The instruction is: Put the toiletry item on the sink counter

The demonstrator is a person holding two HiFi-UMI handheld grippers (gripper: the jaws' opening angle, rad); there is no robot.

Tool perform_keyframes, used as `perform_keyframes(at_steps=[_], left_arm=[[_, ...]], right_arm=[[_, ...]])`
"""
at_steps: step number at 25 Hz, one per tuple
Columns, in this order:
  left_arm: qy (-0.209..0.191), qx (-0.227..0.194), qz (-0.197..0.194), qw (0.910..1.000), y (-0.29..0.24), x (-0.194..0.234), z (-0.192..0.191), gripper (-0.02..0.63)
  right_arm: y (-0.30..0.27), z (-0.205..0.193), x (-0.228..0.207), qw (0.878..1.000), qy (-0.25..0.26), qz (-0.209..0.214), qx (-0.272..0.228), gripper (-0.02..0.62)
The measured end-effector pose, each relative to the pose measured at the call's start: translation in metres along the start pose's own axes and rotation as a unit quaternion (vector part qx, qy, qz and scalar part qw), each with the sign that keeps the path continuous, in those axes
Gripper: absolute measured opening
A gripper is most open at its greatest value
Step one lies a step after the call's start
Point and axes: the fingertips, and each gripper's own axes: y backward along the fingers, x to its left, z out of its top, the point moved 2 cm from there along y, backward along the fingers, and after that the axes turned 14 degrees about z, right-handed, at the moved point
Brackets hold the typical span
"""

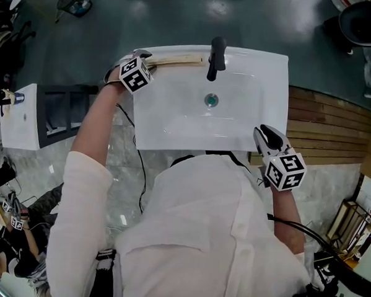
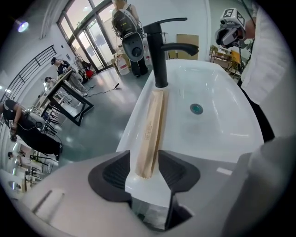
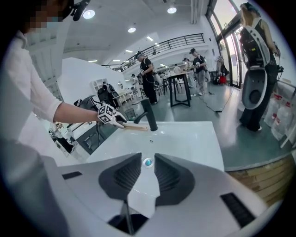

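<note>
A long, flat tan toiletry package (image 1: 177, 62) lies on the back rim of the white sink (image 1: 270, 62), its far end against the base of the black faucet (image 1: 216, 56). My left gripper (image 1: 147, 56) is at the package's near end. In the left gripper view the package (image 2: 152, 125) rests on the counter between the jaws of the left gripper (image 2: 145, 166), which stand apart from it, open. My right gripper (image 1: 268, 135) hovers at the sink's front right corner. In its own view the right gripper (image 3: 148, 173) has a narrow gap with nothing in it, over the basin.
The drain (image 1: 211, 101) sits in the middle of the basin. A slatted wooden platform (image 1: 329, 121) adjoins the sink on the right, and a white cabinet (image 1: 19, 117) stands at the left. Several people and tables (image 3: 185, 78) are in the hall beyond.
</note>
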Motion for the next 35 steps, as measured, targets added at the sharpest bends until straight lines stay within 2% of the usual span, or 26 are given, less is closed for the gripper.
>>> perform_keyframes(at_steps=[6,10,14,16,19,21,23,25,29,30,35], left_arm=[[0.018,0.007,0.007,0.9998,0.012,0.003,-0.004,0.195],[0.073,-0.007,0.016,0.9972,0.033,0.007,-0.006,0.195],[0.087,-0.008,0.048,0.995,0.059,0.009,-0.016,0.196],[0.112,-0.011,0.067,0.9913,0.075,0.01,-0.02,0.195],[0.193,-0.045,0.065,0.978,0.105,0.002,-0.013,0.194],[0.251,-0.077,0.033,0.9642,0.128,-0.016,-0.001,0.193],[0.292,-0.103,-0.005,0.9509,0.151,-0.045,0.008,0.189],[0.316,-0.128,-0.034,0.9396,0.174,-0.078,0.015,0.171],[0.366,-0.18,-0.072,0.91,0.222,-0.138,0.026,0.016],[0.374,-0.188,-0.081,0.9044,0.23,-0.151,0.028,0.006],[0.388,-0.194,-0.141,0.8903,0.251,-0.213,0.043,0.005]], right_arm=[[-0.001,0.0,0.001,1.0,0.003,0.006,-0.001,0.074],[-0.005,0.004,0.007,1.0,0.006,0.014,-0.007,0.074],[-0.008,0.007,0.024,1.0,0.015,0.019,-0.008,0.074],[-0.009,0.006,0.034,1.0,0.02,0.021,-0.01,0.074],[-0.01,0.004,0.049,0.999,0.025,0.023,-0.015,0.074],[-0.009,0.003,0.059,0.999,0.026,0.024,-0.021,0.074],[-0.008,0.0,0.072,0.999,0.026,0.026,-0.027,0.074],[-0.007,-0.007,0.09,0.999,0.03,0.026,-0.031,0.074],[-0.003,-0.03,0.128,0.999,0.025,0.029,-0.031,0.063],[-0.002,-0.035,0.135,0.999,0.021,0.031,-0.032,0.058],[0.005,-0.059,0.151,0.999,0.013,0.033,-0.029,0.032]])
